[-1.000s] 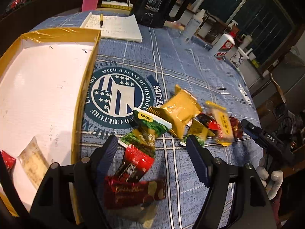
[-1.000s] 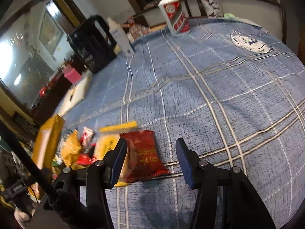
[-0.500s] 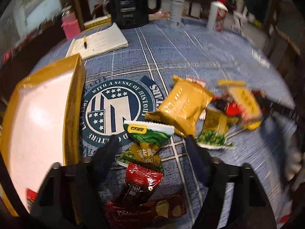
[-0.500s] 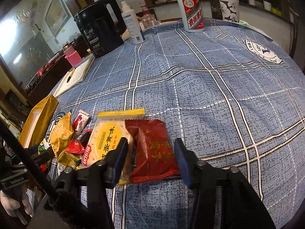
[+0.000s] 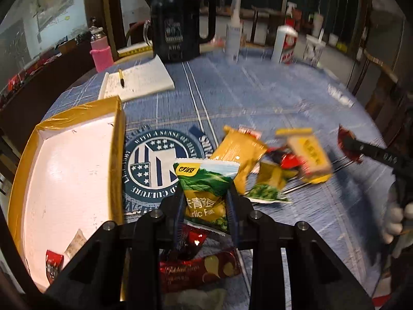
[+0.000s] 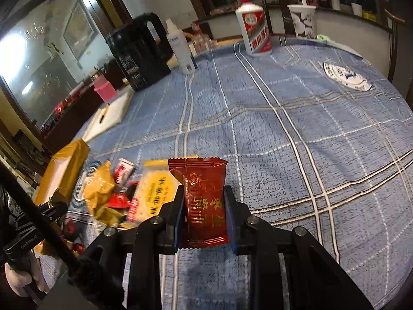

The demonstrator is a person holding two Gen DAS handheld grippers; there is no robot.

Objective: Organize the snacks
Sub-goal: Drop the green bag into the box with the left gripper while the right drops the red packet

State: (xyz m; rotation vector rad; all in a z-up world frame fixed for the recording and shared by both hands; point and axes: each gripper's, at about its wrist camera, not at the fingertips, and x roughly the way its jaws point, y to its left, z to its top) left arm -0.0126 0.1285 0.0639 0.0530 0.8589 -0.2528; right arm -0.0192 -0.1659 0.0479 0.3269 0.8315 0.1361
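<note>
Left tool [image 5: 205, 206], seen through its own wrist camera: jaws clamped on the green garlic-pea packet [image 5: 206, 188], gripping the lower half while the top crimp stands free above the fingers. Packet is held over the blue checked table [image 5: 258, 98], just right of the yellow-rimmed cardboard tray [image 5: 117, 155]. Tray floor shows a small red packet [image 5: 54, 262] and a pale sachet near the bottom corner. Below the tool lie a red foil sweet [image 5: 192, 240] and a dark red chip packet [image 5: 198, 271]. Further right, a loose heap: yellow pouch [image 5: 237, 152], yellow-green packet [image 5: 271, 183], yolk biscuit packet [image 5: 307, 155]. Frame is motion-blurred.

Right wrist camera: right tool [image 6: 205, 215] is closed on a dark red foil packet [image 6: 204, 201], pinched across its middle, both crimped ends protruding. It hangs above the table, right of the heap. Tray is at far left of this view.

Handling judgement: both packets look light, air-puffed and crinkly; the film is probably slick and the contents crushable. A hold across the body, as now, seems adequate; a hard squeeze could burst a seal or break what is inside. A flat crimped seam would give a firmer, safer bite. Tilted packets could twist in the jaws during transfer to the tray.
</note>
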